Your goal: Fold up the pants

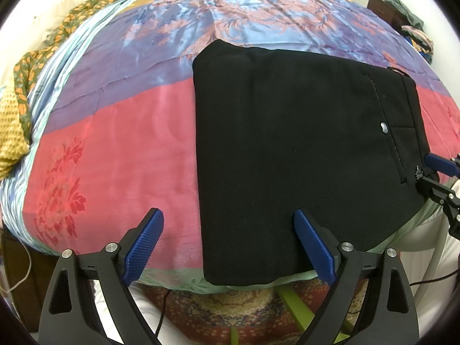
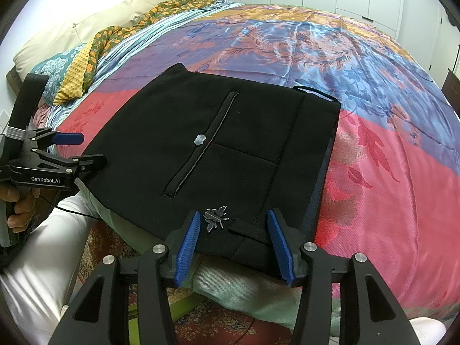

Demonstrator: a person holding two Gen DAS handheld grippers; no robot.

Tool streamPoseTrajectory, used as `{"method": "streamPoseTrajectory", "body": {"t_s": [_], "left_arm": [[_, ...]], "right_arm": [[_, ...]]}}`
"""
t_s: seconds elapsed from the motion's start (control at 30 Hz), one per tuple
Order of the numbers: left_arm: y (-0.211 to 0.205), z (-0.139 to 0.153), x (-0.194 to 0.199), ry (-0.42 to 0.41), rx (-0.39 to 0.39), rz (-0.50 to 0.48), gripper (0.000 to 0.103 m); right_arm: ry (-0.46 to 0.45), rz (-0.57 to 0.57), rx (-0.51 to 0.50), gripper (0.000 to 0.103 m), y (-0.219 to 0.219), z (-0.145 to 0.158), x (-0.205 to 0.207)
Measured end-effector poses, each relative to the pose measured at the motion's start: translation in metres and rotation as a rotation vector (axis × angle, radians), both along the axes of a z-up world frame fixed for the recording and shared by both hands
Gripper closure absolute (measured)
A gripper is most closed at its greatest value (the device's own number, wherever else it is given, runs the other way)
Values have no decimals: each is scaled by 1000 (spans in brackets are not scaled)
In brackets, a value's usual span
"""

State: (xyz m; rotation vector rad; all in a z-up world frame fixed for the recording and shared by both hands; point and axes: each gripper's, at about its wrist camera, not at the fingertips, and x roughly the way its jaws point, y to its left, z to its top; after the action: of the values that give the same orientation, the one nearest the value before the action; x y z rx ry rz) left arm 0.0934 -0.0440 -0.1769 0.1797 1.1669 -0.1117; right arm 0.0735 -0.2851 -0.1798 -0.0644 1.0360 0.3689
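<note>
The black pants lie folded into a flat rectangle near the front edge of the bed, waistband at the right; they also show in the right wrist view. A back pocket slit with a grey button faces up, and a small metal insect emblem sits near the hem. My left gripper is open and empty, its jaws straddling the pants' left front corner. My right gripper is open and empty, hovering over the near edge by the waistband. Each gripper shows at the other view's edge.
The bed is covered by a satin spread in pink, purple, blue and orange. Pillows and a floral cloth lie at the head on the left. A patterned rug and cables are on the floor below. Clothes are piled on a dresser.
</note>
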Motion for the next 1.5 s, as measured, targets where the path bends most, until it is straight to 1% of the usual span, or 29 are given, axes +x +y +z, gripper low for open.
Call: {"method": "streamPoseTrajectory", "body": {"t_s": [0.33,0.63,1.0,1.13,1.2,1.27,1.3,1.33,1.37,1.4,1.43,1.47,1.5], "left_arm": [[0,0,1,2,-1,0,9],[3,-5,-1,10,-12,5,8],[8,0,4,20,-33,10,8],[10,3,4,30,-47,12,8],[15,8,6,40,-70,10,8],[26,16,9,39,-105,15,8],[35,21,11,34,-128,23,8],[45,26,14,30,-153,36,8],[57,29,17,28,-182,55,8],[70,32,20,28,-209,78,8],[82,33,23,29,-232,102,8],[95,33,27,34,-249,130,8],[105,31,31,44,-260,152,8]], "right_arm": [[0,0,0,52,0,0,0],[0,0,-1,51,0,0,0],[-1,0,0,50,0,0,-1],[-8,11,9,45,2,-1,-3],[-19,17,1,44,5,2,-4],[-23,14,35,43,2,9,-4],[-18,8,87,43,-4,15,-3],[-8,-9,179,43,-17,23,0],[-8,-29,226,43,-26,28,1],[-18,-81,289,42,-45,36,4],[-29,-135,332,37,-63,42,8],[-33,-204,374,34,-87,46,12],[-32,-240,396,32,-100,47,15]]}}
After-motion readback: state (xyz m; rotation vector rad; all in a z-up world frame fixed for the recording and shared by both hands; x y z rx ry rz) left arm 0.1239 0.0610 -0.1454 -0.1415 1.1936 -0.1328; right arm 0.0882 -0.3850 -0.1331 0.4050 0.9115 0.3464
